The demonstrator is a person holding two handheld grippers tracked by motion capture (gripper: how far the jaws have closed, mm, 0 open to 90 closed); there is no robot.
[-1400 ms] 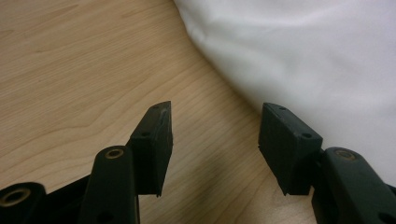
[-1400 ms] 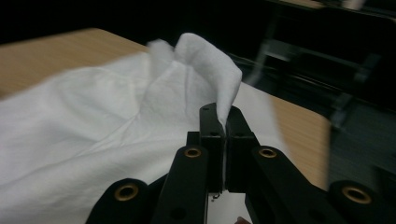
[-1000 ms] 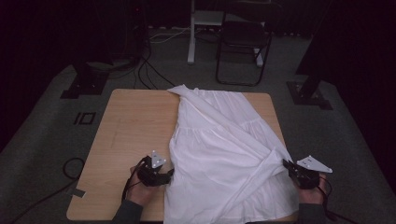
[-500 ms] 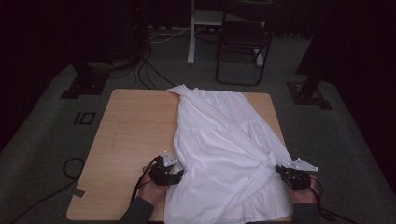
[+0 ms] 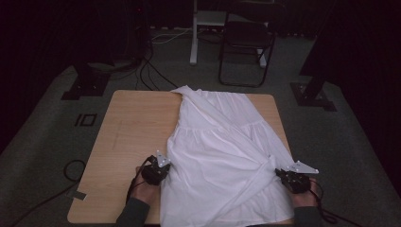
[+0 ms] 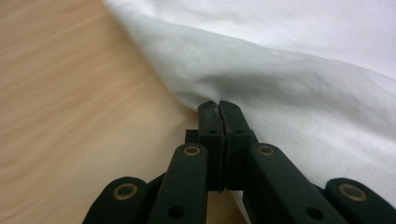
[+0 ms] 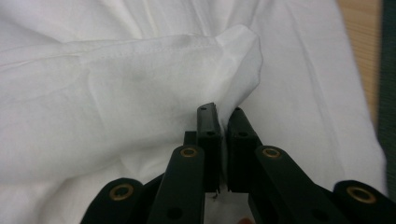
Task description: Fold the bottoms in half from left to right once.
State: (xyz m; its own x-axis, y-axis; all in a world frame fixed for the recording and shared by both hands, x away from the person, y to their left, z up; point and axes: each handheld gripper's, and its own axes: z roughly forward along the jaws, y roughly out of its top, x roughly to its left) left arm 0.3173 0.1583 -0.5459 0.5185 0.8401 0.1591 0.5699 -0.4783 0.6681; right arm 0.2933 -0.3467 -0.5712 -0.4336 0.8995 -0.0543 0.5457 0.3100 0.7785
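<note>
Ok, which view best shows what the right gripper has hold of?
The right gripper view: the right gripper has a folded corner of the white garment pinched between its jaws. The high view shows that gripper at the garment's right edge, small. The left gripper view shows other cloth.

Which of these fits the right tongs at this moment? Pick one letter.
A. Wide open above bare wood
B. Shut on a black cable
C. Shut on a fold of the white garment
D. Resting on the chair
C: in the right gripper view the right tongs stand closed with a raised fold of the white garment pinched between the jaws, at the right edge of the table.
</note>
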